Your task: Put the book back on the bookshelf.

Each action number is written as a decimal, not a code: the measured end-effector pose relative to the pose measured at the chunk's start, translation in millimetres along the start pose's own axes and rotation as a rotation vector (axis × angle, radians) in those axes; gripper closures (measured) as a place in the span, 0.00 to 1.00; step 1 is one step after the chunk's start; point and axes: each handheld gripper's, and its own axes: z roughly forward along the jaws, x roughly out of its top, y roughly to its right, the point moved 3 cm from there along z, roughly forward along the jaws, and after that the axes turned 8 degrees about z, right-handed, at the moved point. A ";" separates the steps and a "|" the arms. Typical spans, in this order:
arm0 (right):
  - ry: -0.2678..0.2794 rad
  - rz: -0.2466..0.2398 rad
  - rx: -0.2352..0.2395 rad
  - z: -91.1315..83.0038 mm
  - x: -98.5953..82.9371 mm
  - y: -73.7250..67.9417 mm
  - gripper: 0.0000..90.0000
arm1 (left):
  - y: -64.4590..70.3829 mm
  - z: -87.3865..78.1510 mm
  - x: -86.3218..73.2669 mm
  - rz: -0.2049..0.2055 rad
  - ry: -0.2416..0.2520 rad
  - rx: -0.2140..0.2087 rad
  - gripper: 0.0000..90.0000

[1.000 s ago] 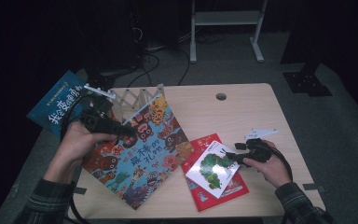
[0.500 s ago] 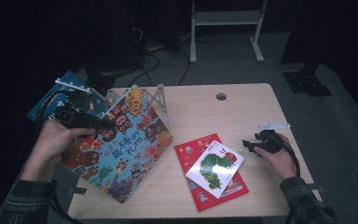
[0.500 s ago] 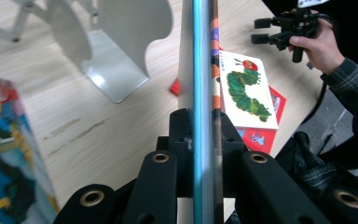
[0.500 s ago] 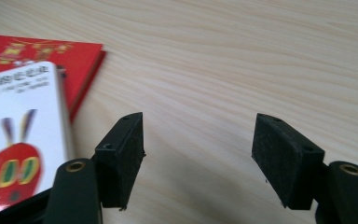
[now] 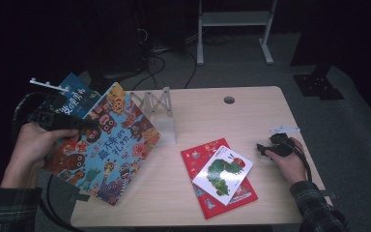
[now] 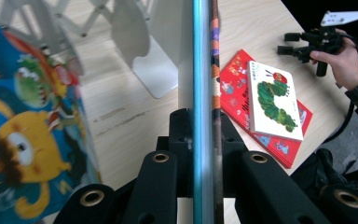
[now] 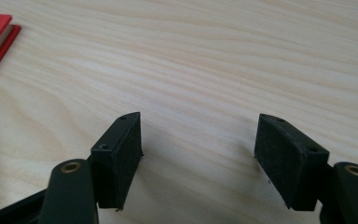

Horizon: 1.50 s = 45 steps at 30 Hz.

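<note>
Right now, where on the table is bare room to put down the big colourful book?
Free: the wood between the white rack, the table hole and the right hand-held gripper. Crowded: the front middle, where the caterpillar book lies on the red book.

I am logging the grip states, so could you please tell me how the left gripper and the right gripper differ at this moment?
The left gripper is shut on the edge of the colourful monster book, while the right gripper is open and holds nothing. The left gripper is raised at the table's left edge, lifting the book; the right gripper sits low over bare table, right of the caterpillar book. Both are hand-held, with black jaws.
</note>
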 end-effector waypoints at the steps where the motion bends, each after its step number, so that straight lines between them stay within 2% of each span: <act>1: 0.005 0.008 -0.002 0.7 0.0 1.1 0.30 | -2.7 -2.8 -1.6 -0.005 0.000 0.007 0.90; 4: 0.026 0.048 0.011 5.9 -1.7 5.0 0.18 | -10.9 -10.7 -6.5 -0.027 0.006 0.028 0.90; 7: 0.022 0.048 0.007 7.5 -0.8 5.5 0.15 | -19.3 -19.1 -11.3 -0.051 0.013 0.049 0.90; 11: 0.021 0.049 0.008 8.1 -0.5 5.2 0.14 | -31.6 -29.8 -17.4 -0.094 0.028 0.071 0.90; 16: 0.022 0.049 0.008 8.2 -0.4 5.2 0.14 | -45.0 -41.0 -25.5 -0.131 0.020 0.117 0.90; 26: 0.020 0.049 0.008 8.3 -0.2 5.2 0.14 | -67.6 -54.3 -31.8 -0.213 0.030 0.145 0.90; 33: 0.021 0.049 0.009 8.4 -0.1 5.1 0.14 | -80.9 -47.5 -20.3 -0.249 0.034 0.192 0.90; 41: 0.021 0.049 0.009 8.4 -0.1 5.1 0.14 | -94.8 -30.7 -3.1 -0.289 0.044 0.195 0.90; 45: 0.020 0.048 0.009 8.4 -0.1 5.1 0.14 | -100.2 -22.2 3.1 -0.296 0.040 0.225 0.90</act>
